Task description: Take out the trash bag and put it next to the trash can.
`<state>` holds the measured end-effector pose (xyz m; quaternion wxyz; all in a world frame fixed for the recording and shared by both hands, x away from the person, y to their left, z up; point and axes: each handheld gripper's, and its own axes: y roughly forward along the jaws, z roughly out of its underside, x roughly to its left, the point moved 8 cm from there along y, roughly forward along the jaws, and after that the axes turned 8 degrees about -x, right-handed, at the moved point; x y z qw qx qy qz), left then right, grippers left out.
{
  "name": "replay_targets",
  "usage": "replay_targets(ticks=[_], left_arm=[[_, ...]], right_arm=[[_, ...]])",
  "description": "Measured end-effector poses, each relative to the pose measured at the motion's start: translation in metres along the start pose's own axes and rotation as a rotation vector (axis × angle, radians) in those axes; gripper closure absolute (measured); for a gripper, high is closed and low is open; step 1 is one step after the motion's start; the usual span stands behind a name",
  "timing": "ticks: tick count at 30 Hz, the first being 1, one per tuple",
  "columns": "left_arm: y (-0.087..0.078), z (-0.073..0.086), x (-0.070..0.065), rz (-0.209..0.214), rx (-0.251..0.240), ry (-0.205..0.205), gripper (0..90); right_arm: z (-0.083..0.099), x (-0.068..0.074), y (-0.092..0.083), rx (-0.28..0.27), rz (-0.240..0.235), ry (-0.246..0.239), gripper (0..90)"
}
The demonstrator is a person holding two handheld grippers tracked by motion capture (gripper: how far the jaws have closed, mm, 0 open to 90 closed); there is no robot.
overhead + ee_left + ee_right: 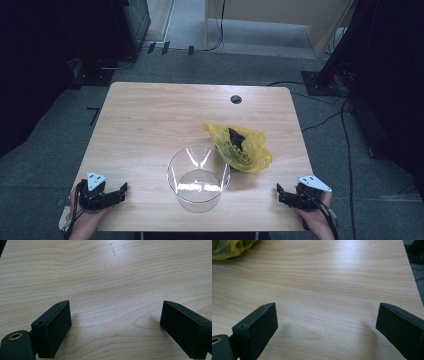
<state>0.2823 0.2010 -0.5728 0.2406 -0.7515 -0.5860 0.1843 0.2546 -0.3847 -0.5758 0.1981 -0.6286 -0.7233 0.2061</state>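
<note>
Both tongs are resting low at the table's near edge — the left tongs [124,187] and the right tongs [278,189] are gaping wide, tips pointing toward each other — hands gripping behind.

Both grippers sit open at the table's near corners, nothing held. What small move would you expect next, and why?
Probably the right gripper moving forward and inward toward the yellow bag. Its jaws are wide apart over bare table, and the bag lies on its side of the clear bowl, nearer than to the left gripper.

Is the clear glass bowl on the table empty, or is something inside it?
Empty. Through the clear bowl the high view shows bare wood; the yellow bag lies outside it, behind its right side.
</note>
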Motion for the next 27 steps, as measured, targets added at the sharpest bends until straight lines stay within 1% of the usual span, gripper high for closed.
replay_targets(ticks=[3, 5, 7, 8, 11, 27], left_arm=[[-0.0001, 0.0, 0.0, 0.0, 0.001, 0.0, 9.8], [0.0, 0.0, 0.0, 0.0, 0.0, 0.001, 9.8], [0.0, 0.0001, 0.0, 0.0, 0.0, 0.0, 9.8], [0.0, 0.0, 0.0, 0.0, 0.0, 0.0, 9.7], [-0.0001, 0.0001, 0.0, 0.0, 0.0, 0.001, 9.7], [-0.0001, 0.0001, 0.0, -0.001, 0.0, 0.001, 9.7]], right_arm=[[0.0014, -0.0032, 0.0013, 0.015, 0.01, 0.026, 4.0], [0.0031, -0.0051, 0.0025, 0.038, 0.02, 0.038, 4.2], [0.0034, -0.0049, 0.0032, 0.044, 0.033, 0.027, 4.2], [0.0036, -0.0044, 0.0036, 0.047, 0.036, 0.013, 4.6], [0.0034, -0.0029, 0.0039, 0.048, 0.028, 0.015, 4.6], [0.0033, -0.0027, 0.0041, 0.048, 0.028, 0.017, 4.5]])
